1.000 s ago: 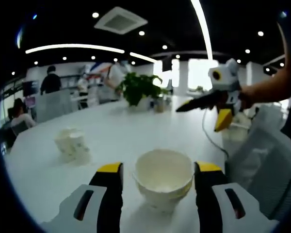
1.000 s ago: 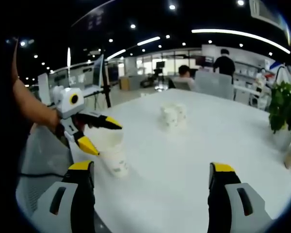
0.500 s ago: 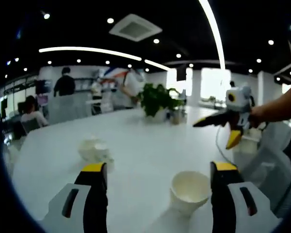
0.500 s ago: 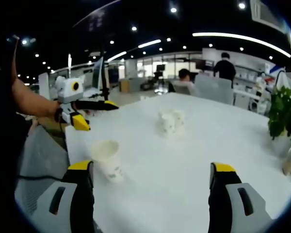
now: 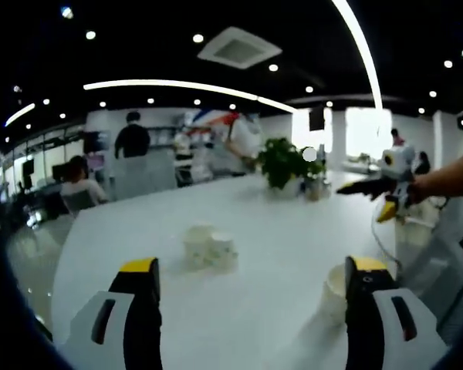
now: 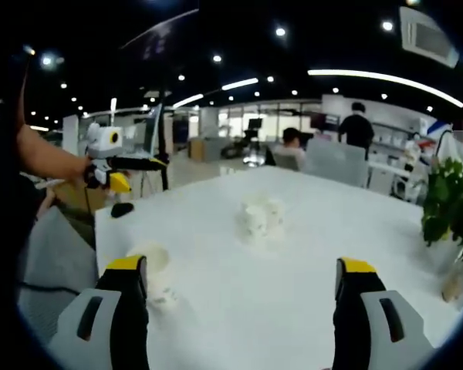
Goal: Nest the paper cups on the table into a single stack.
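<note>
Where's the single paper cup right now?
In the left gripper view, the single paper cup stands on the white table, beside the right jaw, right of the cup cluster.

A leafy green potted plant (image 5: 284,163) is standing right of centre in the left gripper view, and people in the background (image 5: 131,142) are gathering at upper left. A grey chair back (image 6: 336,162) is sitting upper right in the right gripper view.
</note>
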A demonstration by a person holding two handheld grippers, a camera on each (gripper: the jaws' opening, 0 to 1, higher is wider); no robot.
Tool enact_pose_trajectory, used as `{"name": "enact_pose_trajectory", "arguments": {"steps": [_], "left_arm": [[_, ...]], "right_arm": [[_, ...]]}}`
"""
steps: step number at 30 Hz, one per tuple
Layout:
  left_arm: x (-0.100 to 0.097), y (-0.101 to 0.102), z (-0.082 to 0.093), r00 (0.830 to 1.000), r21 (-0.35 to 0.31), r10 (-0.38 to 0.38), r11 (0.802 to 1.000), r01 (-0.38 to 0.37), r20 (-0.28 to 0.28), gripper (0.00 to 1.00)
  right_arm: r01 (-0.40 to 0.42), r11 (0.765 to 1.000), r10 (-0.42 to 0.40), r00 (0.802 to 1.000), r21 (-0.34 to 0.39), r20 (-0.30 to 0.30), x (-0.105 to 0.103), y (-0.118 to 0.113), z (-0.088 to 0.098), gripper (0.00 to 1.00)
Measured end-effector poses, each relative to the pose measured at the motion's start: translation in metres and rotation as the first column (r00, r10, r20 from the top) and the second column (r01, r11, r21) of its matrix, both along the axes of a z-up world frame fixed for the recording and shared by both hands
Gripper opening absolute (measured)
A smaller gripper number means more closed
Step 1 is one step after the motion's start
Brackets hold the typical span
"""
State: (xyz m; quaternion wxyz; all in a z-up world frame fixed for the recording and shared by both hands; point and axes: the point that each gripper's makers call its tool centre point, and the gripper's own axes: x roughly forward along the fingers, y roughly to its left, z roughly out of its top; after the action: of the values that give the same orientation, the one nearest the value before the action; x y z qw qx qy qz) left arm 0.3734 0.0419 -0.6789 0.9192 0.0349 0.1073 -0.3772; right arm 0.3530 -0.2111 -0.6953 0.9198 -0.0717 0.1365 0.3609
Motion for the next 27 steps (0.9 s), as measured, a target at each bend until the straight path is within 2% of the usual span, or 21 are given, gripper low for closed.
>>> {"name": "enact_pose_trajectory", "arguments": {"steps": [5,7,14,17,20,27], "left_arm": [[-0.011,0.017,-0.005,1.000,0.029,0.019,0.999,-0.018,-0.004,0.98],[-0.014,0.024,-0.009,1.000,0.023,0.029,0.999,-0.029,-0.009,0.98],[-0.022,0.033,-0.018,0.998,0.023,0.065,0.998,-0.064,-0.028,0.98],[-0.023,0.034,-0.017,0.997,0.032,0.069,0.997,-0.068,-0.024,0.98],[-0.019,0.033,-0.009,0.997,0.021,0.072,0.997,-0.072,-0.008,0.98],[-0.014,0.029,-0.003,0.998,0.036,0.056,0.998,-0.056,0.011,0.98]], "right_arm": [[-0.002,1.000,0.002,1.000,0.004,0.022,0.008,0.002,0.004,1.00],[-0.015,1.000,0.015,1.000,-0.023,0.012,0.010,0.003,0.000,1.00],[-0.028,0.999,0.030,0.999,-0.031,0.045,0.015,0.005,0.001,1.00],[-0.024,1.000,0.025,0.999,-0.018,0.047,0.017,0.004,0.001,1.00],[-0.025,0.999,0.024,0.999,0.023,0.035,0.016,0.004,0.002,1.00],[-0.009,1.000,0.008,0.999,0.014,0.035,0.016,-0.002,0.000,1.00]]}}
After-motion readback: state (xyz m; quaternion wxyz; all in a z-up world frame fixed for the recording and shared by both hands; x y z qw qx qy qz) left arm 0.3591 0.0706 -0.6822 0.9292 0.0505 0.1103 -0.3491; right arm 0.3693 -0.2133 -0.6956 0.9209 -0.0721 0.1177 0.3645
